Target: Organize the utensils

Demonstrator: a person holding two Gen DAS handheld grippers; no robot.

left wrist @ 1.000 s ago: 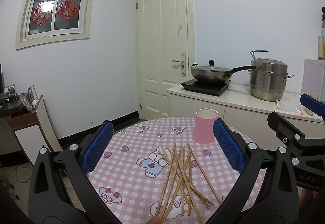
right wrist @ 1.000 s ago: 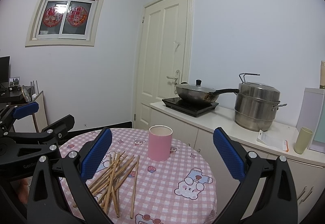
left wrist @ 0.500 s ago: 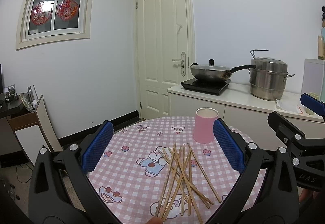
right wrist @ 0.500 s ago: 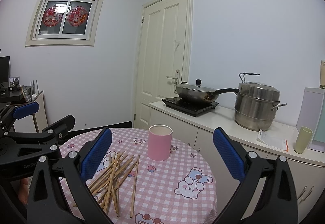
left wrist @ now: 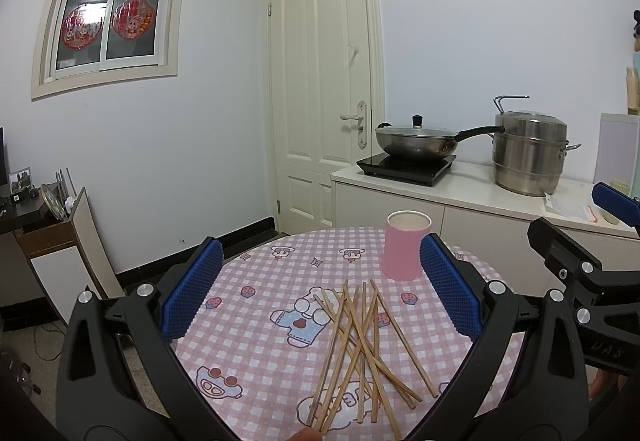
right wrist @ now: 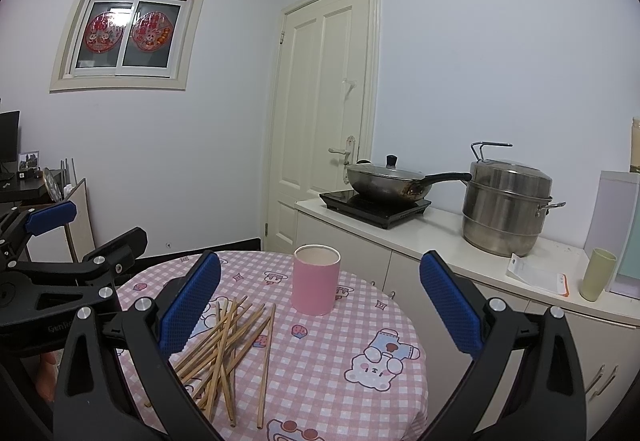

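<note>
Several wooden chopsticks [left wrist: 360,345] lie crossed in a loose pile on the pink checked tablecloth [left wrist: 260,305]; the right wrist view shows the same chopsticks [right wrist: 228,345] at lower left. An upright pink cup [left wrist: 405,245] stands behind the pile, and the cup [right wrist: 316,279] looks empty from here. My left gripper [left wrist: 320,295] hovers above the pile, open, with nothing between its blue pads. My right gripper [right wrist: 320,305] is open too, held over the table right of the pile and near the cup.
The round table's edge [right wrist: 416,341] drops off at the right. Behind it a counter [right wrist: 440,237] carries an induction hob with a wok [right wrist: 384,185], a steel steamer pot [right wrist: 504,209] and a green cup [right wrist: 598,273]. A white door [left wrist: 324,101] stands behind.
</note>
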